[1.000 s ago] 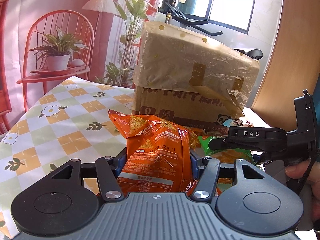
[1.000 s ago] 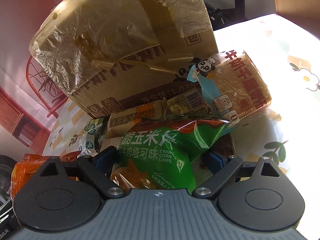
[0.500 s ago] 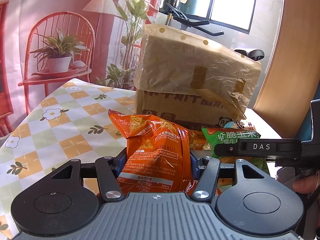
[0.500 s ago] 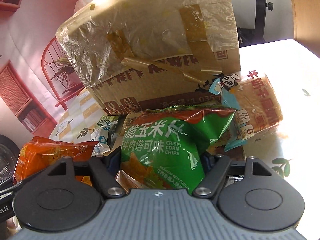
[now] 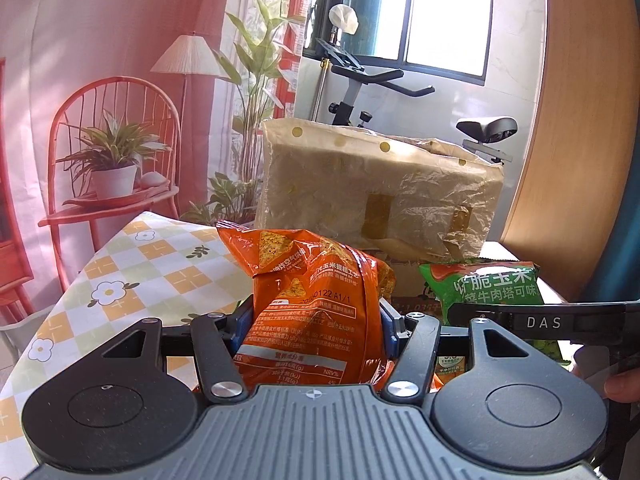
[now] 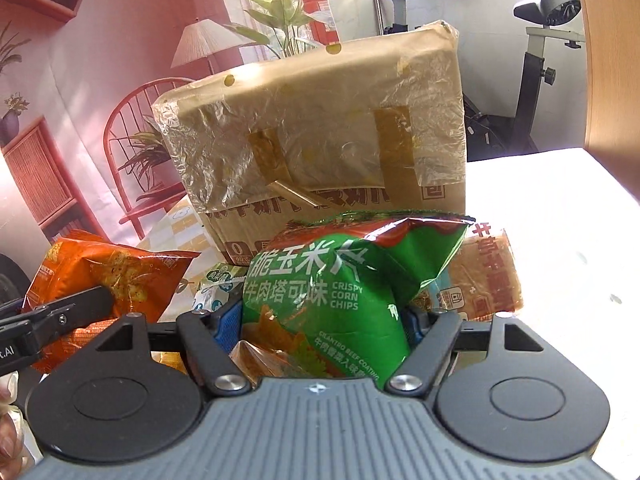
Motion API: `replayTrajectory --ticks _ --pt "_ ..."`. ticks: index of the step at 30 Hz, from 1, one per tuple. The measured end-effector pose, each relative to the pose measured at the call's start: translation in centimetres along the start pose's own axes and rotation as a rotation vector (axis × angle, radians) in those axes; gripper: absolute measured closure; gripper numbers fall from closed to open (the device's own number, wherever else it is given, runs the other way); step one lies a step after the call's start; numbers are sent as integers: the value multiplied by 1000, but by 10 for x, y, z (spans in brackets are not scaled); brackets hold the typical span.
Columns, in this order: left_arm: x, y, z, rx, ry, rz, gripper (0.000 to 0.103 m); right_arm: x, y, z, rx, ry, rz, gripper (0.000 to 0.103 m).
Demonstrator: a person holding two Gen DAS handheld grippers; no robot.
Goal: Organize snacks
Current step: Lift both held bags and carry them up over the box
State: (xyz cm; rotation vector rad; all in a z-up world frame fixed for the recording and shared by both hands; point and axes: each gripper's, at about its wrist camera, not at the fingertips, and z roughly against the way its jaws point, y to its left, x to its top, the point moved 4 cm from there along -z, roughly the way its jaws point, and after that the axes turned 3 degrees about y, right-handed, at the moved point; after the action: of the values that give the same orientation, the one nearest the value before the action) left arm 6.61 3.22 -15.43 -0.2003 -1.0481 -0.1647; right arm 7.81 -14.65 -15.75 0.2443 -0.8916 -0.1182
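Orange chip bag [image 5: 316, 312] clamped in my left gripper [image 5: 316, 320] jaws, green corn chips bag [image 6: 332, 296] pinched in right gripper [image 6: 320, 320]; both lifted over tabletop [image 5: 152, 272], taped cardboard box [image 6: 320, 136] behind.

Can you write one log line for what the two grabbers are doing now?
left gripper: shut on orange chip bag | right gripper: shut on green chip bag
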Motion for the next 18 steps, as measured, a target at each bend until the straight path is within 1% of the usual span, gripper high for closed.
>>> replayTrajectory --ticks 3,8,18 --pt "12 -2 1 2 -19 -2 42 11 2 7 0 -24 25 28" --pt "39 -9 7 7 -82 -34 42 36 5 18 6 -77 75 28" --pt "91 -23 8 2 -171 -52 42 95 11 36 19 -173 159 28"
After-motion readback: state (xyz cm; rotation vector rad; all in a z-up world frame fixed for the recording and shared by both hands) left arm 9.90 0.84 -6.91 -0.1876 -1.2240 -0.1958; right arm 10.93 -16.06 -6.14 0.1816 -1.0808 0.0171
